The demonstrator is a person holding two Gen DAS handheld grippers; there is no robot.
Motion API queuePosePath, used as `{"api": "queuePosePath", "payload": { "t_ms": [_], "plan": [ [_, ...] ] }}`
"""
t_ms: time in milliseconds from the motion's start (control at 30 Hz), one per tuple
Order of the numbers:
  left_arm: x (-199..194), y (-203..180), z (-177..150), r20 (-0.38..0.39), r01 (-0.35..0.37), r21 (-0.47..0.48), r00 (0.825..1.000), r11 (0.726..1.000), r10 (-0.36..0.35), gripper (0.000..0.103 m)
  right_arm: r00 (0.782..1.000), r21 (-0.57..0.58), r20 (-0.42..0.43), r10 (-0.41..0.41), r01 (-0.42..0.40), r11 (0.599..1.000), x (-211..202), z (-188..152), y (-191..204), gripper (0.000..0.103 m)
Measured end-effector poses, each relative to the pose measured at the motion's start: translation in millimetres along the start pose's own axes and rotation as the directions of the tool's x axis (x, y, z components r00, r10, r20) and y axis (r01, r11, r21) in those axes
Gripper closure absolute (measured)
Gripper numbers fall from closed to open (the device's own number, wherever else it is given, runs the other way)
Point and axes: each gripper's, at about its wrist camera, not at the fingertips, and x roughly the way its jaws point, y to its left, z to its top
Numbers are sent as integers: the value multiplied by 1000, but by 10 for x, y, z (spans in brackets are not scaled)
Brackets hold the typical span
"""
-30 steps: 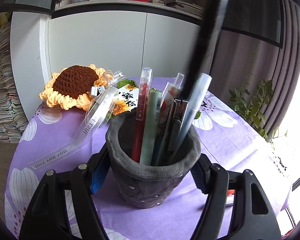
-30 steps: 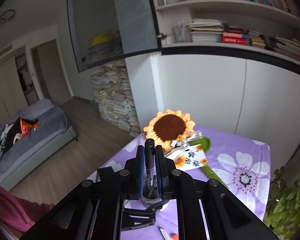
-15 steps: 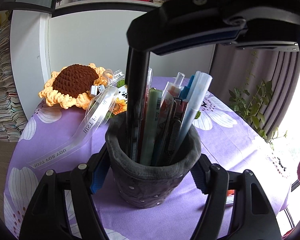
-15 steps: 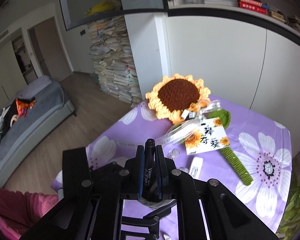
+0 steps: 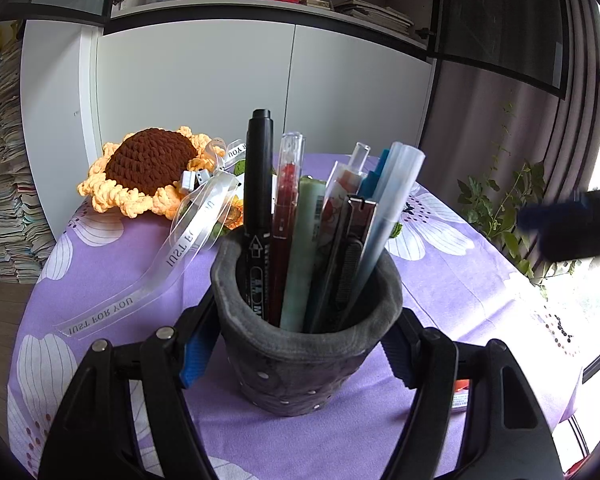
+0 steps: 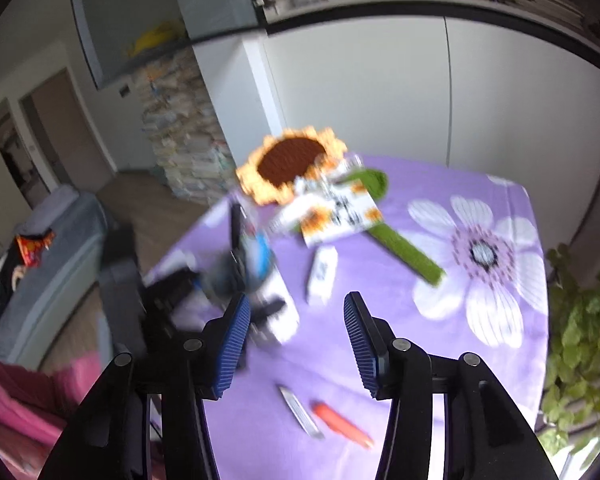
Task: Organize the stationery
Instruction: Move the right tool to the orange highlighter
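My left gripper (image 5: 296, 344) is shut on a grey felt pen pot (image 5: 308, 344) that stands on the purple flowered tablecloth (image 5: 100, 264). The pot holds several pens, among them a black marker (image 5: 258, 216) standing upright at its left side. My right gripper (image 6: 294, 336) is open and empty above the table, to the right of the pot (image 6: 236, 276), which is blurred in that view. It shows as a dark blur at the right edge of the left wrist view (image 5: 568, 228). A box cutter with an orange handle (image 6: 324, 412) and a white eraser (image 6: 322, 270) lie on the cloth.
A crocheted sunflower (image 5: 148, 168) with a clear ribbon (image 5: 180, 248) and a card (image 6: 340, 216) lies at the back of the table, its green stem (image 6: 404, 244) running right. A potted plant (image 6: 580, 340) stands off the right edge. White cabinets stand behind.
My right gripper has let go of the black marker, which now stands in the pot. The gripper has opened and pulled away to the right. My left gripper has not moved.
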Motion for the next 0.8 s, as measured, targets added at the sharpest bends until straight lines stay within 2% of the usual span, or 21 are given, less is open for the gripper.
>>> {"api": "queuePosePath", "payload": {
  "t_ms": [167, 367, 433, 500, 600, 633, 700, 800],
  "plan": [
    [-14, -1, -17, -2, -9, 2, 1000, 1000, 9, 32, 984, -28, -149, -93, 90, 996, 204, -392, -126, 53],
    [-45, -14, 8, 1, -16, 14, 1000, 1000, 16, 31, 972, 51, -213, -99, 112, 992, 198, -810, -381, 53],
    [-55, 2, 35, 3, -14, 5, 1000, 1000, 14, 30, 966, 49, -234, -111, 125, 991, 192, -865, -400, 53],
    [-75, 25, 57, 17, -13, -5, 1000, 1000, 13, 24, 962, 33, -250, -112, 124, 992, 201, -887, -376, 53],
    [-84, 17, 62, 34, -24, 7, 999, 1000, 24, 24, 955, -22, -267, -133, 132, 991, 250, -904, -285, 53],
    [-82, 5, 57, 35, -24, 17, 999, 1000, 24, 24, 950, -40, -275, -149, 144, 989, 283, -908, -262, 54],
    [-90, -22, 41, 41, -11, 34, 999, 999, 9, 34, 937, -66, -293, -189, 177, 982, 365, -926, -254, 54],
    [-92, -58, 24, 51, -25, 62, 998, 998, 22, 34, 922, -89, -303, -240, 224, 971, 465, -938, -274, 59]
  ]
}}
